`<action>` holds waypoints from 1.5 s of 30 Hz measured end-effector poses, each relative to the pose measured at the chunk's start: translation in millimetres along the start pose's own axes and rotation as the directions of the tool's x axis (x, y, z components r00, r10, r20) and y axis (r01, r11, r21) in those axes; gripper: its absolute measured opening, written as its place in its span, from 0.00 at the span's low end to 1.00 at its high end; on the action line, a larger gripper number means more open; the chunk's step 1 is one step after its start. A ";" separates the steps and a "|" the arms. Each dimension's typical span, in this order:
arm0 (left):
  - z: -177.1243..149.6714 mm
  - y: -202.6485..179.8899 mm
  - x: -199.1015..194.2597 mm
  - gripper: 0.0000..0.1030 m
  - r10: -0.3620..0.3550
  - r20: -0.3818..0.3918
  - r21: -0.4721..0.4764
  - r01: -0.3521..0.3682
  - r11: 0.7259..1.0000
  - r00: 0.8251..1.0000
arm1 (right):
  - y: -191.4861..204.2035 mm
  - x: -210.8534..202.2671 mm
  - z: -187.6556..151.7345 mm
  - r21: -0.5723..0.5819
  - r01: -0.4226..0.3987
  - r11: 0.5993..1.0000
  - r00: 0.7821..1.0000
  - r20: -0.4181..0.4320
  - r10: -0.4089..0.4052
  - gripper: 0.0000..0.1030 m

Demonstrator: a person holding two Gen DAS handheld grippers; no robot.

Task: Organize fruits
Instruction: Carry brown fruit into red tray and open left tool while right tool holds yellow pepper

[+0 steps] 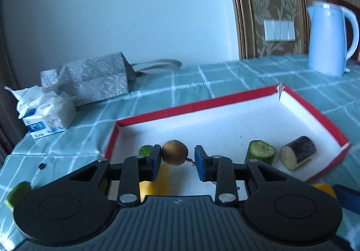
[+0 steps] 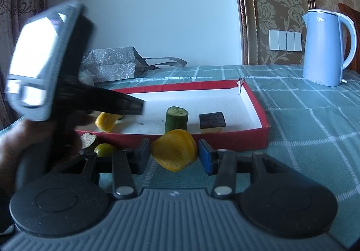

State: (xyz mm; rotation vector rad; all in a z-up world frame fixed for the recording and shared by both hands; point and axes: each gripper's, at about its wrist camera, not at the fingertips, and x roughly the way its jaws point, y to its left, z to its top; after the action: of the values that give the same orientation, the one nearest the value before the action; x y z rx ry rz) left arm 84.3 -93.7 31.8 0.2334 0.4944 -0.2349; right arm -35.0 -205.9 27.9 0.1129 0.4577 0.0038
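The left tool (image 1: 177, 160) holds a small brown round fruit (image 1: 174, 152) by its stem side; one pad (image 1: 156, 161) touches the fruit and the other pad is near its little stem, so the grip is narrow. It hangs over the near left part of the red box (image 1: 225, 99), which stands on the bench (image 1: 202, 75). Inside the box stand a cucumber piece (image 1: 261, 152) and just beside it a dark eggplant piece (image 1: 298, 155). The right tool (image 2: 174, 154) is closed on a yellow pepper piece (image 2: 174, 152), just in front of the box. A small green fruit (image 2: 103, 149) lies on the bench nearby.
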 end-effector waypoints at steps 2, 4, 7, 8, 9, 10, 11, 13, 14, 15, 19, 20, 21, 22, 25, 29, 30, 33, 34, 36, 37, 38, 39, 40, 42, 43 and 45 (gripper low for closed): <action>-2.0 9.6 -15.3 0.30 -0.012 0.017 -0.038 0.013 0.999 1.000 | -0.8 -0.1 0.0 0.003 0.000 1.000 1.000 -0.002 0.000 0.43; -7.5 19.8 -31.5 0.30 -0.027 0.037 -0.071 0.030 0.997 0.999 | -1.6 0.2 0.2 0.008 0.000 1.000 1.000 -0.004 0.000 0.43; -18.3 30.0 -50.3 0.30 -0.061 0.051 -0.087 0.065 0.994 0.997 | -2.4 0.3 0.0 0.013 0.001 1.000 1.000 -0.008 -0.001 0.43; -22.0 32.8 -54.6 0.30 -0.065 0.052 -0.099 0.069 0.993 0.997 | -2.4 0.6 0.0 0.013 0.001 1.000 1.000 -0.008 -0.001 0.43; -26.2 36.7 -59.5 0.30 -0.075 0.052 -0.114 0.081 0.990 0.996 | -2.4 0.7 -0.1 0.013 0.003 1.000 1.000 -0.007 -0.003 0.43; -30.8 41.2 -64.2 0.30 -0.089 0.054 -0.134 0.095 0.986 0.995 | -2.3 0.6 -0.1 0.013 0.004 1.000 1.000 -0.007 -0.004 0.43; -35.0 45.1 -67.9 0.30 -0.103 0.054 -0.150 0.110 0.983 0.993 | -2.3 0.6 -0.1 0.013 0.004 1.000 1.000 -0.006 -0.004 0.43; -44.1 51.1 -75.8 0.30 -0.122 0.057 -0.165 0.130 0.978 0.991 | -2.0 0.2 -0.4 0.012 0.006 1.000 1.000 -0.004 -0.006 0.43; -49.0 53.5 -79.3 0.30 -0.123 0.061 -0.169 0.132 0.977 0.990 | -1.7 -0.1 -0.4 0.011 0.006 1.000 1.000 -0.004 -0.006 0.43; -53.5 56.0 -81.4 0.30 -0.125 0.060 -0.177 0.134 0.975 0.990 | -1.5 -0.1 -0.4 0.010 0.007 1.000 1.000 -0.004 -0.007 0.43; -73.0 65.7 -86.1 0.30 -0.153 0.047 -0.234 0.160 0.959 0.987 | -1.5 -0.3 -0.4 0.009 0.008 1.000 1.000 -0.003 -0.008 0.43; -77.3 66.6 -87.5 0.30 -0.156 0.048 -0.240 0.163 0.957 0.987 | -1.6 -0.6 -0.4 0.008 0.009 1.000 1.000 -0.002 -0.009 0.43; -81.3 66.7 -88.7 0.30 -0.159 0.053 -0.240 0.167 0.956 0.986 | -0.9 -0.8 -0.3 0.006 0.011 1.000 1.000 -0.001 -0.011 0.43; -84.1 65.9 -89.1 0.30 -0.161 0.055 -0.232 0.170 0.958 0.985 | 0.0 -1.0 -0.3 0.002 0.013 1.000 1.000 0.000 -0.013 0.43; -89.2 64.1 -89.9 0.30 -0.180 0.055 -0.227 0.187 0.956 0.982 | 4.3 -1.9 -0.7 -0.023 0.024 0.999 1.000 0.005 -0.024 0.43; -78.5 59.5 -87.7 0.30 -0.204 0.049 -0.214 0.209 0.954 0.978 | 3.1 -1.6 -0.6 -0.014 0.034 0.999 0.999 0.007 -0.034 0.43; -72.1 58.8 -86.7 0.30 -0.210 0.058 -0.207 0.217 0.954 0.976 | 2.2 -1.2 -0.4 -0.008 0.034 0.999 0.999 0.004 -0.034 0.43; -47.7 54.7 -81.1 0.30 -0.197 0.096 -0.180 0.212 0.961 0.976 | 1.8 -1.6 -0.5 -0.005 0.036 0.999 0.999 0.007 -0.036 0.43; -38.3 52.5 -76.9 0.30 -0.200 0.103 -0.170 0.215 0.962 0.974 | 1.7 -1.6 -0.5 -0.005 0.037 0.999 0.999 0.008 -0.036 0.43; -21.2 47.3 -64.6 0.30 -0.204 0.103 -0.161 0.219 0.962 0.974 | 1.6 -1.6 -0.7 -0.005 0.035 0.999 0.999 0.007 -0.035 0.43; -15.5 43.9 -57.6 0.30 -0.202 0.099 -0.154 0.215 0.964 0.974 | 1.4 -1.6 -0.5 -0.004 0.034 0.999 0.999 0.007 -0.034 0.43; -8.9 39.6 -48.6 0.30 -0.199 0.088 -0.145 0.210 0.967 0.976 | 1.4 -1.7 -0.6 -0.005 0.033 0.999 0.999 0.006 -0.033 0.43; -3.4 35.5 -38.4 0.30 -0.194 0.070 -0.139 0.202 0.969 0.978 | 1.4 -1.6 -0.5 -0.005 0.032 0.999 0.999 0.005 -0.032 0.43; -0.1 31.9 -29.1 0.30 -0.186 0.055 -0.131 0.191 0.973 0.981 | 1.5 -1.6 -0.4 -0.004 0.031 0.999 0.999 0.006 -0.031 0.43; 3.8 23.7 -9.1 0.30 -0.179 0.009 -0.108 0.179 0.978 0.984 | 1.4 -1.5 -0.5 -0.003 0.029 1.000 1.000 0.005 -0.029 0.43; 3.4 20.7 -1.0 0.30 -0.168 -0.011 -0.103 0.166 0.981 0.986 | 1.0 -1.2 -0.4 -0.002 0.027 1.000 1.000 0.003 -0.027 0.43; 1.1 14.1 12.2 0.30 -0.137 -0.036 -0.084 0.134 0.987 0.990 | 0.3 -0.6 -0.5 0.000 0.023 1.000 1.000 -0.001 -0.023 0.43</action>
State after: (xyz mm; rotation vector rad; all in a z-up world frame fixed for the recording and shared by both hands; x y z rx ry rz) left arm 99.1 -82.6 29.0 0.1249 0.5607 -0.3425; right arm -35.8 -205.5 27.8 0.1071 0.4596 -0.0191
